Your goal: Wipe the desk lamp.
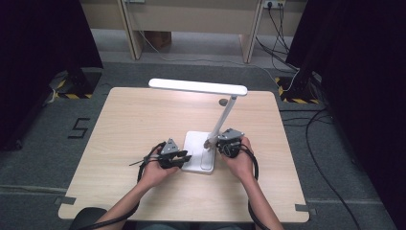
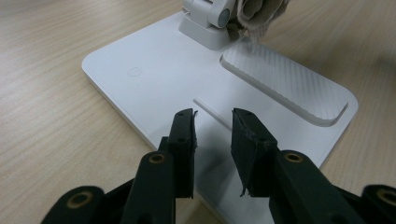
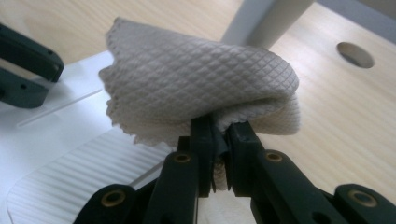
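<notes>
Right gripper [image 3: 217, 140] pinched tight on a bunched waffle-weave cloth [image 3: 196, 88], pressed at the foot of the white desk lamp's stem [image 1: 221, 120]. At nine o'clock, left gripper [image 2: 212, 135] half open, empty, poised over the lamp base [image 2: 154, 70] edge. Beneath, pale wooden table [image 1: 139, 120].

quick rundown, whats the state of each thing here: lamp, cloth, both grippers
desk lamp: upright on the table, arm tilted, head level; whether it is lit cannot be told
lamp base: flat on the table, left jaws resting on its near edge
cloth: bunched, pinched in the right gripper, against the foot of the lamp arm
left gripper: jaws apart, nothing between them
right gripper: shut on the cloth
</notes>
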Tool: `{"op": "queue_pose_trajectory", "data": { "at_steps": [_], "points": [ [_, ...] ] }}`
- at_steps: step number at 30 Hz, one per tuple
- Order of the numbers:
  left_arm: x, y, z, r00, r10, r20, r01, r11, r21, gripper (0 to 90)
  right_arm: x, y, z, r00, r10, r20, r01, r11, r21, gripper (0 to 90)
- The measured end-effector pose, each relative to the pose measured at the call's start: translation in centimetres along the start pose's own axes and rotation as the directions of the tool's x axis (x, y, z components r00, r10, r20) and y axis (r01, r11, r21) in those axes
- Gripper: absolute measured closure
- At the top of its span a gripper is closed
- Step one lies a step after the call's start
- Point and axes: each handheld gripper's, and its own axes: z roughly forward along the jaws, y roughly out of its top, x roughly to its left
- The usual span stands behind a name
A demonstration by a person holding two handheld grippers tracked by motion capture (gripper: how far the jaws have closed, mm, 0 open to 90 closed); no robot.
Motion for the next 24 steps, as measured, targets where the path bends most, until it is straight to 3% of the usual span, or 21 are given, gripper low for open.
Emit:
{"op": "queue_pose_trajectory", "data": {
  "at_steps": [3,10,14,24],
  "points": [
    [0.0,0.0,0.0,1.0000,0.000,0.000,0.000,1.0000,-0.001,69.2,0.1,-0.1,0.3,0.9999,0.000,-0.010,0.000,1.000,0.006,83.4],
    [0.0,0.0,0.0,1.0000,0.000,0.002,0.000,1.0000,-0.002,69.2,-0.5,-0.6,1.2,0.9987,0.011,0.050,-0.010,1.000,-0.016,83.1],
    [0.1,0.0,0.0,1.0000,0.000,0.003,0.000,1.0000,-0.004,69.2,-1.3,-0.6,1.5,0.9961,0.050,0.073,-0.048,0.998,-0.033,82.9],
    [0.1,-0.1,0.0,1.0000,0.000,0.003,0.000,1.0000,-0.004,69.3,-1.8,-0.3,2.6,0.9978,0.043,0.051,-0.042,0.999,-0.023,81.5]
  ]
}}
